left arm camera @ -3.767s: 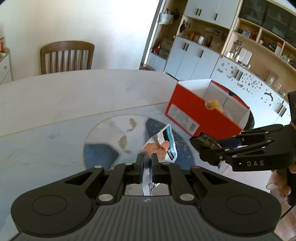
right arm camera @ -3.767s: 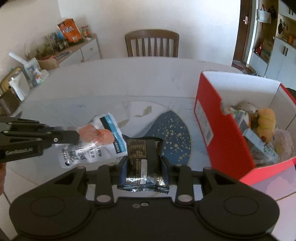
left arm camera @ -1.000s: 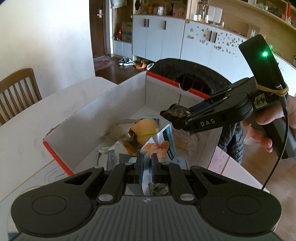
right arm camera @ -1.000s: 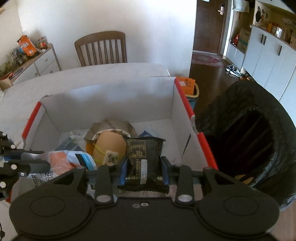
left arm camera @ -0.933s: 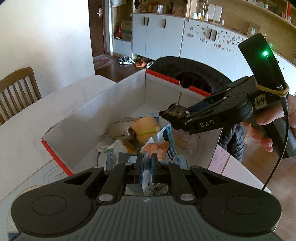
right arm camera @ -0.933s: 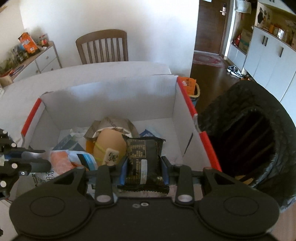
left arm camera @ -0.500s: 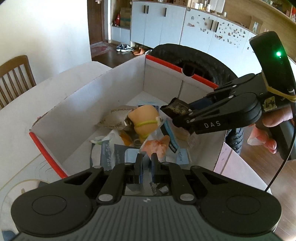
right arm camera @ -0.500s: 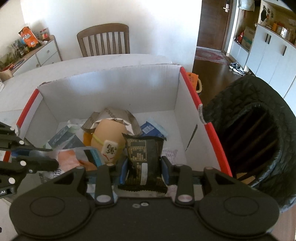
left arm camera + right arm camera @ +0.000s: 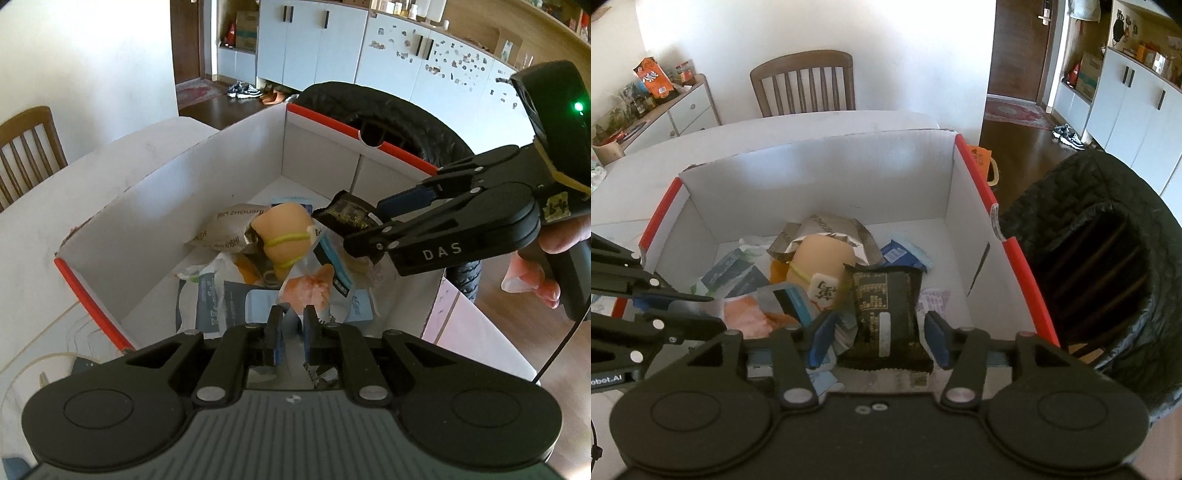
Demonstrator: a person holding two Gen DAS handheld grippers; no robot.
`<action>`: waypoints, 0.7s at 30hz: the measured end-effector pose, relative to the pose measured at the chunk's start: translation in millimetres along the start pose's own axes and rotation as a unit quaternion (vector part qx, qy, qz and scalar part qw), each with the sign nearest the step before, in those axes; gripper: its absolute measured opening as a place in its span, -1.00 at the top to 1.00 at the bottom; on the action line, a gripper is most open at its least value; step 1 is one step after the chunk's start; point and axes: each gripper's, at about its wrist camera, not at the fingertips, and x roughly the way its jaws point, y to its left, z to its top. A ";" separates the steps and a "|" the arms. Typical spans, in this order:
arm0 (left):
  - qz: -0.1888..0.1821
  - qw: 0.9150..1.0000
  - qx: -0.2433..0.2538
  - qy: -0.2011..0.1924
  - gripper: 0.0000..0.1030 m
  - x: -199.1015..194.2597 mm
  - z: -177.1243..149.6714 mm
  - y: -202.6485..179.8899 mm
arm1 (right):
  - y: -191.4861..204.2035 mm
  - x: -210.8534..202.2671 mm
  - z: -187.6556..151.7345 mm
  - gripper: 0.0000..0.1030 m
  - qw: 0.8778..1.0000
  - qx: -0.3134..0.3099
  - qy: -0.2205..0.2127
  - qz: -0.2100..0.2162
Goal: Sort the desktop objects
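Observation:
A red cardboard box (image 9: 92, 295) (image 9: 1015, 251) with white inner walls holds several packets and a tan plush toy (image 9: 286, 236) (image 9: 820, 258). My left gripper (image 9: 292, 325) is open over the box's near edge; the white and blue snack packet with orange contents (image 9: 317, 284) (image 9: 753, 314) lies loose in the box just ahead of it. My right gripper (image 9: 879, 336) (image 9: 354, 229) is open, its pads apart from the black snack packet (image 9: 884, 317), which lies between them above the box contents.
A black lined trash bin (image 9: 1108, 266) (image 9: 399, 122) stands right beside the box. The box sits on a white table (image 9: 798, 129) with a wooden chair (image 9: 805, 81) behind it. White cabinets (image 9: 314, 40) line the far wall.
Both grippers carried their packets from the table to over the box. In the last half second both opened; the white packet dropped into the box and the black packet came free of the pads.

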 end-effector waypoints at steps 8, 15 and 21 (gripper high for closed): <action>-0.005 1.000 0.001 -0.003 0.04 -10.5 -10.2 0.2 | 3.1 -17.0 -0.8 -0.27 1.000 0.012 -0.019 0.010; -0.009 1.000 0.001 -0.028 -0.33 -31.6 -14.1 -1.7 | 7.6 -29.3 0.5 -0.29 0.999 0.021 -0.031 0.017; -0.009 0.999 -0.002 -0.046 -0.33 -48.4 -18.0 -4.1 | 15.7 -36.3 -0.4 -0.31 0.999 0.026 -0.039 0.023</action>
